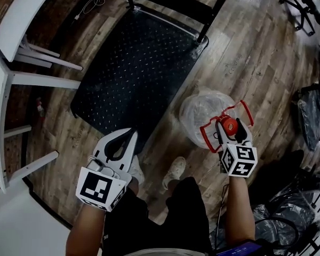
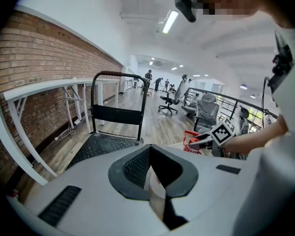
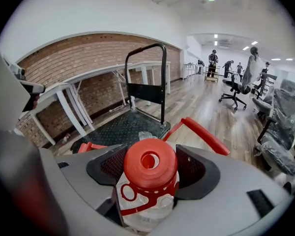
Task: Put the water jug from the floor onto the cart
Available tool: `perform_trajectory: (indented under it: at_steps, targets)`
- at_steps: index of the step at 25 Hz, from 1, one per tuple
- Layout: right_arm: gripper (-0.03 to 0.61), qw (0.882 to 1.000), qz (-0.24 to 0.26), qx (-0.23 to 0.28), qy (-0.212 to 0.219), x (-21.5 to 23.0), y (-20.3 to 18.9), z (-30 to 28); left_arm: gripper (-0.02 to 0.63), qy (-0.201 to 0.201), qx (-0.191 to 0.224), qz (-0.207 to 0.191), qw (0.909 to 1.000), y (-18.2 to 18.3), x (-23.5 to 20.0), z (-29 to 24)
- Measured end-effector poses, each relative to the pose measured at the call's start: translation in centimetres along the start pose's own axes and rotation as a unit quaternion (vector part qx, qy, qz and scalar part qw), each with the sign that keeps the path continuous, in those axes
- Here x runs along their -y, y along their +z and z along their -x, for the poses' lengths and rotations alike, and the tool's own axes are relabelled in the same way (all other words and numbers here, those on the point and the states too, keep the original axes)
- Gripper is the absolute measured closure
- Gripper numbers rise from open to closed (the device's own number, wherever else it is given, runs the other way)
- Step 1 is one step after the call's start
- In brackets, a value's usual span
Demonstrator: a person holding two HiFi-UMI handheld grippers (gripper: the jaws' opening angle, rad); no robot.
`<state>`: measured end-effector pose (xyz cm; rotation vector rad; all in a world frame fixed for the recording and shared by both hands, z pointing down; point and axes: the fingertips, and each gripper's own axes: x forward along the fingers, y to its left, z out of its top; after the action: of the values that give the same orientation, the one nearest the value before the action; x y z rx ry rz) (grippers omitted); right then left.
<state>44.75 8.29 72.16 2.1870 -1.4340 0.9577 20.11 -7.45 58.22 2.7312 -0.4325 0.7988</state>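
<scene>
The clear water jug (image 1: 201, 112), with a red cap (image 3: 150, 162) and a red carry handle (image 1: 246, 111), is on the wood floor just right of the cart. My right gripper (image 1: 230, 127) is shut on the jug's neck under the cap, its pads pressing both sides (image 3: 150, 183). The cart (image 1: 133, 63) is a black studded platform with a black push handle at its far end (image 3: 146, 50). My left gripper (image 1: 130, 136) hovers over the cart's near corner, jaws together and holding nothing (image 2: 155, 181).
White desk legs (image 1: 26, 55) line the cart's left side along a brick wall. Office chairs (image 1: 304, 7) stand at the far right; black bags and cables (image 1: 288, 212) lie at the near right. The person's shoes (image 1: 176, 170) stand between the grippers.
</scene>
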Motion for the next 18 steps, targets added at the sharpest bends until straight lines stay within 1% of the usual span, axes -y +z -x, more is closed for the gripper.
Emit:
perform_trajectory:
  at_steps: [5, 9, 14, 18]
  targets:
    - [0.265, 1.000, 0.016, 0.013, -0.006, -1.5, 5.6, 4.4, 0.614, 0.017, 0.019, 0.008, 0.9997, 2.4, -1.6, 2.5]
    - [0.265, 0.999, 0.035, 0.026, -0.004, -3.3, 10.3, 7.5, 0.614, 0.037, 0.037, 0.019, 0.9985, 4.5, -3.7, 5.6]
    - [0.265, 0.996, 0.079, 0.027, 0.019, -7.9, 14.2, 9.4, 0.614, 0.067, 0.057, 0.049, 0.9949, 6.1, -6.8, 10.2]
    - [0.265, 0.993, 0.105, 0.031, 0.051, -12.1, 16.7, 9.1, 0.614, 0.101, 0.072, 0.067, 0.9900, 6.4, -9.3, 13.8]
